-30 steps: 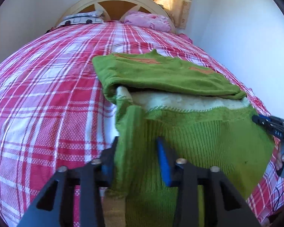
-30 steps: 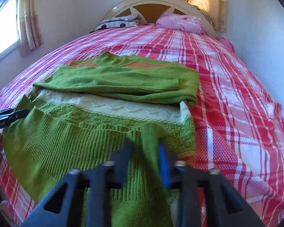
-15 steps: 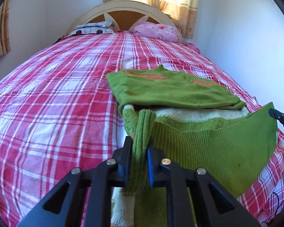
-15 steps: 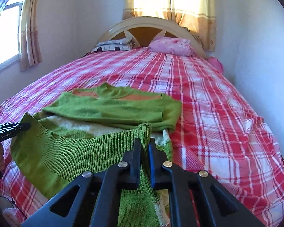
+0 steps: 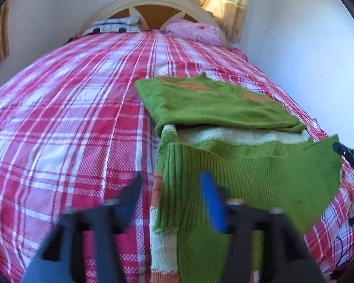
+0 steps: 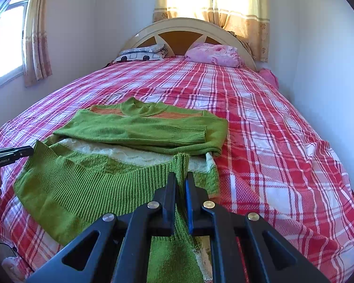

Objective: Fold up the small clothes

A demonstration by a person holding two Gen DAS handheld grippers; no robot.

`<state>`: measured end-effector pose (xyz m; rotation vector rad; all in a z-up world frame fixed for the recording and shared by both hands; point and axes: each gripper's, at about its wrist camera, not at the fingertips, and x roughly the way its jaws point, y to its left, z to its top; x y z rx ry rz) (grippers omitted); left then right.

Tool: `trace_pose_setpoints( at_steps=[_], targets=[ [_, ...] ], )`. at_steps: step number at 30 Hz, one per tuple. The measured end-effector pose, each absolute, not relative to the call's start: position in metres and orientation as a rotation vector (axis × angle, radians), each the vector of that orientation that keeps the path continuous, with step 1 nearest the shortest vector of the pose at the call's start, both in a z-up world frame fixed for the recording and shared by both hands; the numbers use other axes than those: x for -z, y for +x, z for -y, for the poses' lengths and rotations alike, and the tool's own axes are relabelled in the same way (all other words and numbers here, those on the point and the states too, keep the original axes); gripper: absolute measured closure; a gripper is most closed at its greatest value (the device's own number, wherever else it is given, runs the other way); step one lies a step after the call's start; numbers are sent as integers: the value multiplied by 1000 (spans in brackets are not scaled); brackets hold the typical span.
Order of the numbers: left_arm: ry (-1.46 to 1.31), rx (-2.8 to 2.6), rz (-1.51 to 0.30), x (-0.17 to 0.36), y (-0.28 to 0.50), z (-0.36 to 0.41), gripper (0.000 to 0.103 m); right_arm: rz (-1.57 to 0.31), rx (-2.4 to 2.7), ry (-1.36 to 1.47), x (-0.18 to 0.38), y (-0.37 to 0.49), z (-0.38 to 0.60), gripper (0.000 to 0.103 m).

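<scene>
A green knit sweater with white and orange bands (image 5: 224, 108) (image 6: 141, 127) lies on the bed, sleeves folded across its chest. Its ribbed green hem (image 5: 259, 172) (image 6: 82, 188) is lifted and stretched. My left gripper (image 5: 170, 184) is open and blurred; the hem's left corner hangs loose between its fingers. My right gripper (image 6: 180, 184) is shut on the hem's right corner. The right gripper's tip also shows at the right edge of the left wrist view (image 5: 349, 155), and the left gripper's tip at the left edge of the right wrist view (image 6: 9, 155).
The red and white plaid bedspread (image 6: 271, 141) covers the whole bed. A pink pillow (image 6: 212, 54) and a patterned pillow (image 6: 141, 53) lie by the headboard (image 6: 184, 33). A white wall (image 6: 330, 59) runs close along the bed's right side.
My left gripper has opened and let go of the hem's left corner, which now hangs loose. My right gripper stays shut on its corner and both views have drawn back.
</scene>
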<state>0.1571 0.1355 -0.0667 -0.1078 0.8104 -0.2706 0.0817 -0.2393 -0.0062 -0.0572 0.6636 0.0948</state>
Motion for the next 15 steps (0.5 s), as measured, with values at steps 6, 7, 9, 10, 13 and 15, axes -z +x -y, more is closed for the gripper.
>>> trace_pose_setpoints(
  at_steps=[6, 7, 9, 10, 13, 15],
  targets=[
    [-54, 265, -764, 67, 150, -121, 45, -678, -84, -42, 10, 80, 243, 96],
    [-40, 265, -759, 67, 149, -118, 52, -680, -83, -43, 11, 80, 242, 96],
    [-19, 260, -761, 70, 148, -114, 61, -686, -85, -42, 13, 80, 241, 96],
    [-15, 259, -760, 71, 149, -113, 75, -688, -85, -41, 13, 81, 241, 96],
    [4, 260, -745, 73, 148, -110, 89, -689, -82, -37, 14, 81, 240, 96],
    [23, 263, -726, 73, 144, -108, 92, -689, -82, -31, 14, 80, 240, 96]
  ],
)
